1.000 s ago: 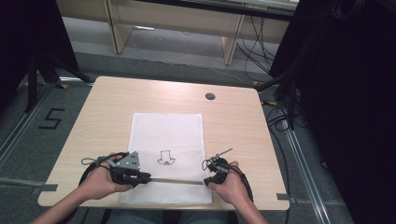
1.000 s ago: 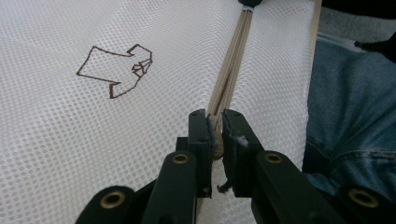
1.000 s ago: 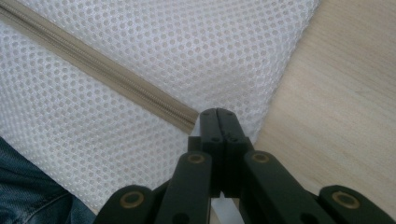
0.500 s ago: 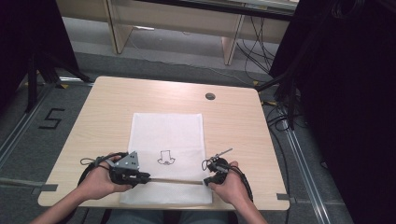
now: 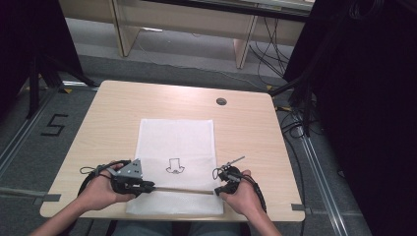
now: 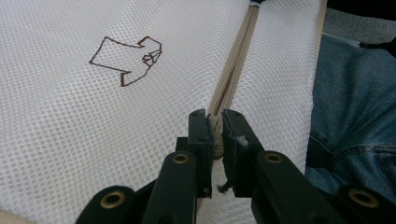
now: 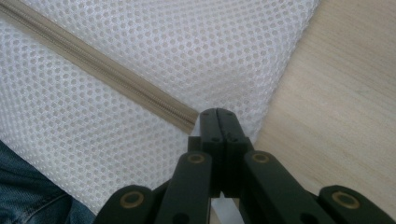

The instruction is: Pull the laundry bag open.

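Nothing has moved since a second ago; the left gripper (image 6: 214,123) stays clamped on the zipper (image 5: 182,190) of the mesh bag (image 5: 177,142), low in the frame; the right gripper (image 7: 218,116) stays pinched together on the bag's end; likely holding before zipping.

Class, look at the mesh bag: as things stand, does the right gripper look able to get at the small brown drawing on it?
Probably yes. The drawing lies uncovered on the mesh bag, with nothing between it and the right gripper. But that gripper is shut at the zipper end, so it would have to let go first.
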Tool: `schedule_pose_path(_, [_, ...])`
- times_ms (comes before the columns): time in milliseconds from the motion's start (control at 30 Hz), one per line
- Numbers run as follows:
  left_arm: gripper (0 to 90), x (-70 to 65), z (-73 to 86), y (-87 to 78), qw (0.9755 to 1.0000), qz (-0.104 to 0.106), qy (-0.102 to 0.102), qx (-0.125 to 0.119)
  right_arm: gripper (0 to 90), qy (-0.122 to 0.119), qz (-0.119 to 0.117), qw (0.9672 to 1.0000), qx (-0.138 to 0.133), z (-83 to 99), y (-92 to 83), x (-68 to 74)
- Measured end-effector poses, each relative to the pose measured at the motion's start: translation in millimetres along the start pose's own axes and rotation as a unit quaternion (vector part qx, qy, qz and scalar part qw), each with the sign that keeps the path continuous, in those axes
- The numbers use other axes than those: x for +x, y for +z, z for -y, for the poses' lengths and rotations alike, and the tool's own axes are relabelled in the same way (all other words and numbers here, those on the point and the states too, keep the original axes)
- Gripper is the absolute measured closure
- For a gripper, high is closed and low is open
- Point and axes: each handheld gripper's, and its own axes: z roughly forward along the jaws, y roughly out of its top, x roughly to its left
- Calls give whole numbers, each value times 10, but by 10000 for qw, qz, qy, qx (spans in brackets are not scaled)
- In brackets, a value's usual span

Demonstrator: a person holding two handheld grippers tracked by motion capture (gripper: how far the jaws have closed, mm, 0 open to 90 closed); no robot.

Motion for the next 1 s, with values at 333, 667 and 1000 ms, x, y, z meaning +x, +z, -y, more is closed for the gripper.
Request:
schedule_pose_path(333, [818,6,8,-18,9999,52,-98,-84,900,30,-26,10000,20,2,-1,4])
schedule_pose_path(667, [818,26,42,-59,9999,-23,-108,-18,900,-1,-41,10000,9,0,2,0])
schedule_pose_path(1000, [818,51,67,-82,10000,-28,-82,-20,900,-3,-12,10000,2,0,0,2])
